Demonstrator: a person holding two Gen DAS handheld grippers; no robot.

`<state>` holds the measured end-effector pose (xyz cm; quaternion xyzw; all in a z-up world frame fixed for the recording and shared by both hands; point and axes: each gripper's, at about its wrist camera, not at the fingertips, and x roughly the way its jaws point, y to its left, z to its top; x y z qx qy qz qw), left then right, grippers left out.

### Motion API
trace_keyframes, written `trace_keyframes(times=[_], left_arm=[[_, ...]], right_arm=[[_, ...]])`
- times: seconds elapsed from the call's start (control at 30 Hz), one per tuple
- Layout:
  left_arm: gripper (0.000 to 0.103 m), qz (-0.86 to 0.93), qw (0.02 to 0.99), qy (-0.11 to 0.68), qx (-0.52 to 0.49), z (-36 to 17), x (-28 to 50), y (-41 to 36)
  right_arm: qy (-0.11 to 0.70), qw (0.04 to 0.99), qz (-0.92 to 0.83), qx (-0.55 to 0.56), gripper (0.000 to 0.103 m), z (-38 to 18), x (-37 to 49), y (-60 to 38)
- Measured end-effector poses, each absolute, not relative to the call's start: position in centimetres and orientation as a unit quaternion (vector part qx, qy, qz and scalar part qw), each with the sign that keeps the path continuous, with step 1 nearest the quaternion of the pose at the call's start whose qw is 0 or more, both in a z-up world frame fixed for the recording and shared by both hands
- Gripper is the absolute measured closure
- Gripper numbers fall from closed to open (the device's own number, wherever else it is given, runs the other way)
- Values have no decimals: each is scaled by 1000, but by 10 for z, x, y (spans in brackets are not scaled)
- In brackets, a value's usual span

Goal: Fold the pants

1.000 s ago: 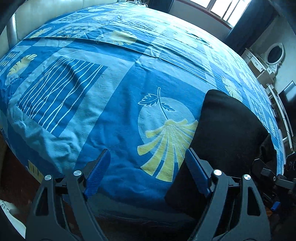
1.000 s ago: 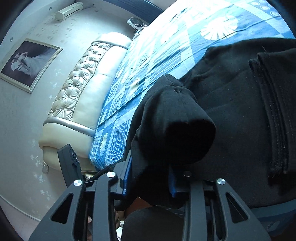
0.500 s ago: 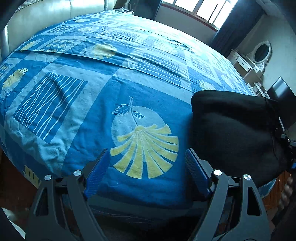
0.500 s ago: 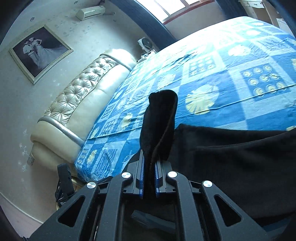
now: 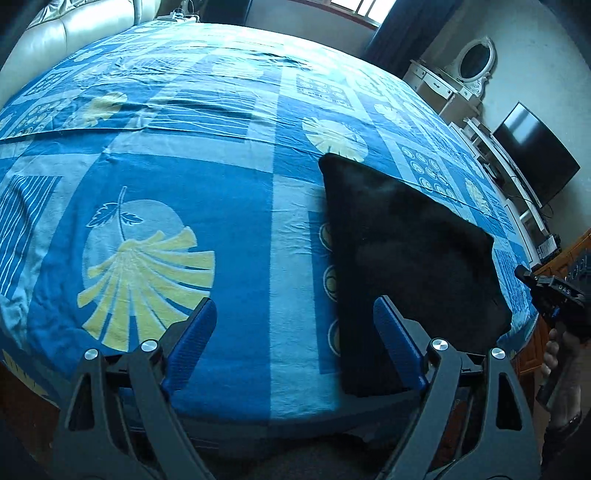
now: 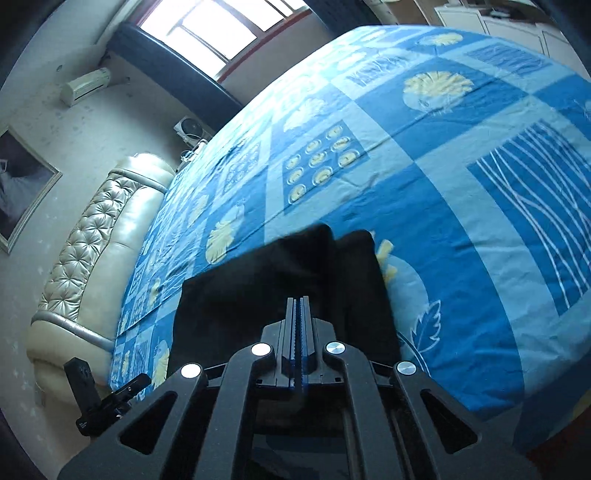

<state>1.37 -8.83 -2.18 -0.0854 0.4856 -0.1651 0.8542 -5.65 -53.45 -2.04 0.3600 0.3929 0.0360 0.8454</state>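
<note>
The black pants (image 5: 402,258) lie folded in a flat block on the blue patterned bedsheet (image 5: 166,155), near the bed's front edge. My left gripper (image 5: 291,336) is open and empty above the front edge, its right finger over the pants' near left corner. In the right wrist view the pants (image 6: 280,280) lie flat just beyond my right gripper (image 6: 300,306), whose jaws are pressed together with no cloth between them. The right gripper also shows in the left wrist view (image 5: 554,295) at the far right, beside the pants.
A padded cream headboard (image 6: 85,236) runs along the far side of the bed. A dresser with an oval mirror (image 5: 476,62) and a dark TV (image 5: 532,151) stand along the wall beyond the bed. A window (image 6: 207,26) is behind.
The right gripper has let go of the pant fold it was holding and pulled back, jaws closed. The fold now lies flat on the bed. The left gripper shifted right, still open.
</note>
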Motion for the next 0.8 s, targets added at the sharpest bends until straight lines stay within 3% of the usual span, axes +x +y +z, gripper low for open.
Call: trace_keyframes(times=[0.1, 0.17, 0.2, 0.23, 0.47, 0.57, 0.67, 0.73, 0.8], left_arm=[[16, -169, 852, 490, -74, -29, 13, -101], [16, -171, 849, 494, -77, -33, 12, -104], [16, -171, 848, 496, -79, -35, 12, -105], [16, -170, 846, 499, -81, -37, 13, -104], [16, -157, 839, 511, -98, -47, 11, -94], [16, -151, 840, 512, -95, -51, 10, -90], [16, -148, 839, 514, -97, -54, 9, -88], [16, -145, 839, 515, -99, -55, 9, -87], [16, -143, 839, 516, -97, -55, 8, -87]], right_arm=[[386, 833, 50, 393, 100, -31, -65, -541], [396, 823, 55, 403, 84, -34, -66, -541], [398, 819, 55, 409, 61, -36, -68, -541], [399, 816, 57, 414, 49, -38, -68, -541], [415, 789, 94, 443, 47, -60, -62, -534], [423, 791, 98, 432, 39, -63, -58, -525], [423, 803, 90, 409, 47, -61, -57, -518], [426, 812, 87, 389, 73, -60, -56, -513], [421, 815, 92, 387, 88, -58, -57, -513]])
